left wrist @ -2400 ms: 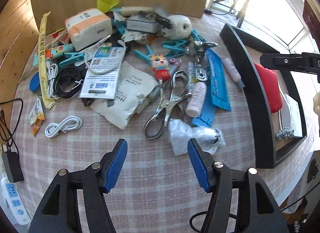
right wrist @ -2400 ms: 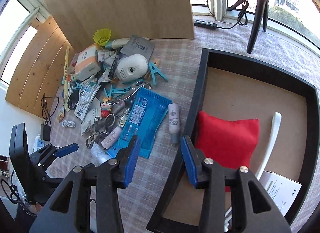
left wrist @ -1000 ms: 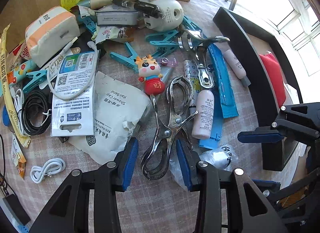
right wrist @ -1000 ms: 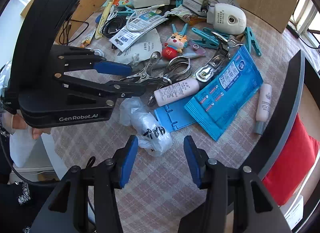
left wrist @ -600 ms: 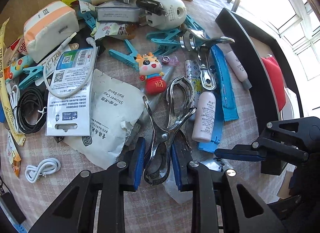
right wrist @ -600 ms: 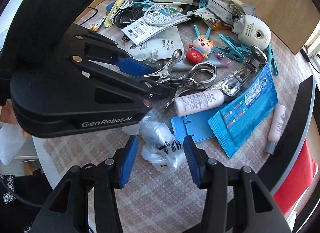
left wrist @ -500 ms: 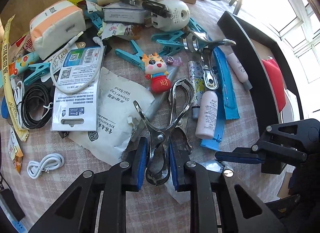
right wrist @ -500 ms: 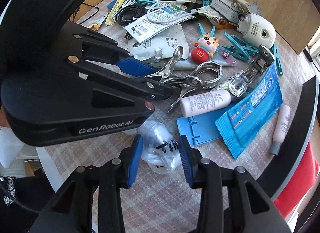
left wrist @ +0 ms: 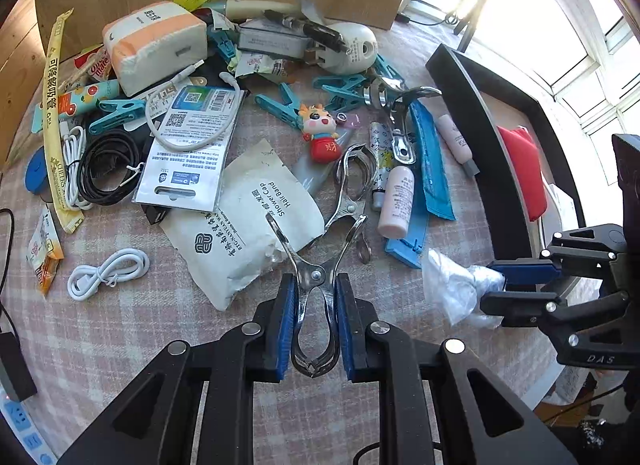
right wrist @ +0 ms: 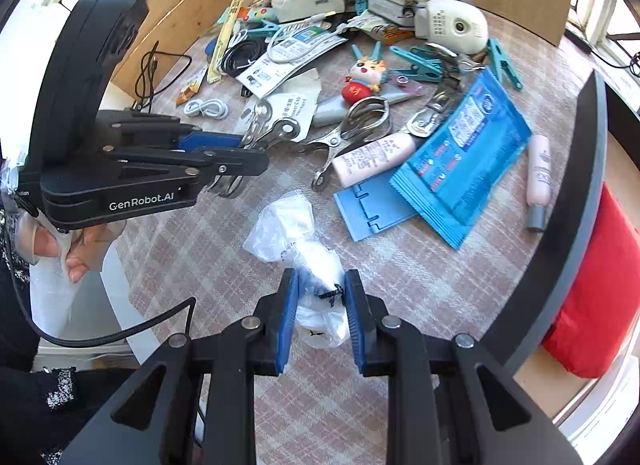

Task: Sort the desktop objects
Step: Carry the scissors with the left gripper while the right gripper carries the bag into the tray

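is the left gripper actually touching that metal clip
Touching. In the left wrist view, both blue fingers of the left gripper press flat on the metal clip handles, with no gap on either side.

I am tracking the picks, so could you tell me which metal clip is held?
The metal clip between the left gripper jaws, handles squeezed; the others lie on the table.

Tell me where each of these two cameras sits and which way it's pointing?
Left wrist: on the left gripper, looking down along its fingers at the metal clip they pinch and the clutter behind; the right gripper shows at the right edge.
Right wrist: on the right gripper, looking down at the plastic bag it squeezes; the left gripper and a hand show.
Shared: both grippers, clip, bag, black tray.
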### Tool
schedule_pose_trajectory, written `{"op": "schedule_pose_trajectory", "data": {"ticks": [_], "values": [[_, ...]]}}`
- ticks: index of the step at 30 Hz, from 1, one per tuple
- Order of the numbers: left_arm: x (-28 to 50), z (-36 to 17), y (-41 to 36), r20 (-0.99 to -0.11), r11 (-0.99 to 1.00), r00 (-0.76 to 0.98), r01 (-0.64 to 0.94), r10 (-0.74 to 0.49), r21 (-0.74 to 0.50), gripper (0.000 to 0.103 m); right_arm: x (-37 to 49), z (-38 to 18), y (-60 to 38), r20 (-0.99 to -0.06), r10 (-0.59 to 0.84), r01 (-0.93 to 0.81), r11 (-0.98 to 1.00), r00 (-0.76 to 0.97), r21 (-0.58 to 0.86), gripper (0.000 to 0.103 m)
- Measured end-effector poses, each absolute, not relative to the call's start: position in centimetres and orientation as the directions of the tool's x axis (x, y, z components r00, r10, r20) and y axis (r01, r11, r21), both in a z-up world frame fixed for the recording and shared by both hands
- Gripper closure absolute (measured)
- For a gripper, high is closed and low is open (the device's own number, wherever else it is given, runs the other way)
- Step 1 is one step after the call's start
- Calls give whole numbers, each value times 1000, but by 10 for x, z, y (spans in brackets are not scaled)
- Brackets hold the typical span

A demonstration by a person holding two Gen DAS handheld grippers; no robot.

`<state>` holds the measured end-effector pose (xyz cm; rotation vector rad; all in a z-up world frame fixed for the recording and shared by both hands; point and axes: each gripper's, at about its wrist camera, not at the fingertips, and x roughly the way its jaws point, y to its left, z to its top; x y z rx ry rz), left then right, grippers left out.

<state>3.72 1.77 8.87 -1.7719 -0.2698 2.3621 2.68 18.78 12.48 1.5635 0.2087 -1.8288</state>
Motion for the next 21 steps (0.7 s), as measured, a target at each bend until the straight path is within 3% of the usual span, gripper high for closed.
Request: {"op": "schedule_pose_trajectory", "data": {"ticks": [7,21], "values": [[18,119,64,-916,-962,-296,-112,271,-249,85,16,142,253,-886,-439,424,-838,-149,344,80],[31,152,217,-896,-854,-209,-446,391,-269,85,-6,164,398,-899,-256,125,-966,-355,225,80]]}}
